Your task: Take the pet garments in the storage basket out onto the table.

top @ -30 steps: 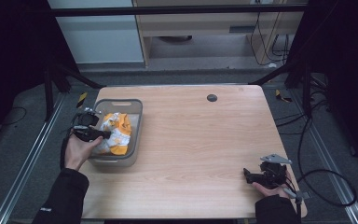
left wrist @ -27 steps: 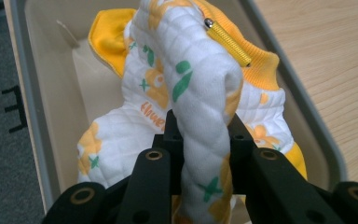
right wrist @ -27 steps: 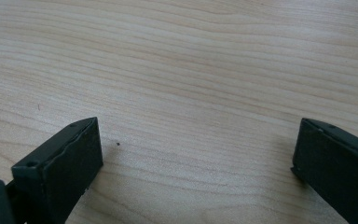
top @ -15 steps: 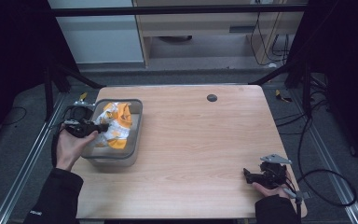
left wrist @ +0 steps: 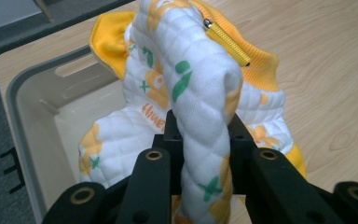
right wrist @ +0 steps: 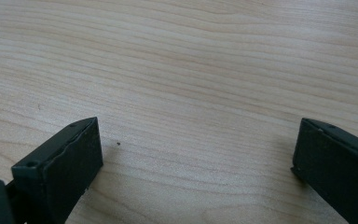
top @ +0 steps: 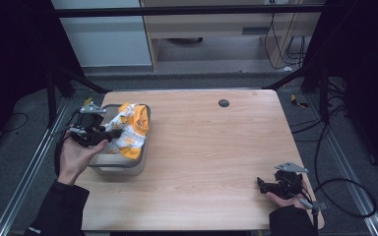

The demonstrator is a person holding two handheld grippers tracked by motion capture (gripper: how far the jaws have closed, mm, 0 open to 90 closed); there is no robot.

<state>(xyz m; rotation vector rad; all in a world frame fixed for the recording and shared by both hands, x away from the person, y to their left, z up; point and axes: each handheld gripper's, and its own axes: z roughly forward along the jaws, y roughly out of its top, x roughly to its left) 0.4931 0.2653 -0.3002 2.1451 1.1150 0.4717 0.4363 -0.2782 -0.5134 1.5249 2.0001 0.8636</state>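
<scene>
garment half out of the bin

the tabletop (top: 206,147) carries a grey bin (top: 115,166) at its left edge. a quilted white-and-orange garment (left wrist: 200,93) is partly lifted above it, likely being taken out. the left gripper (top: 94,133) has its jaws clamped on a fold. the right gripper (top: 275,186) rests near the front right corner, jaws wide and holding nothing.

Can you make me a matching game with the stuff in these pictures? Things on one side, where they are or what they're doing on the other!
Things:
1. left tool
2. right tool
3. grey bin
4. black dot

Places or states:
A. on the far part of the table, alone
B. open, over bare wood
C. at the table's left edge, with clothing hanging out
D. pinching a quilted white and orange garment

Pairs: 1-D, 2-B, 3-C, 4-A
</scene>
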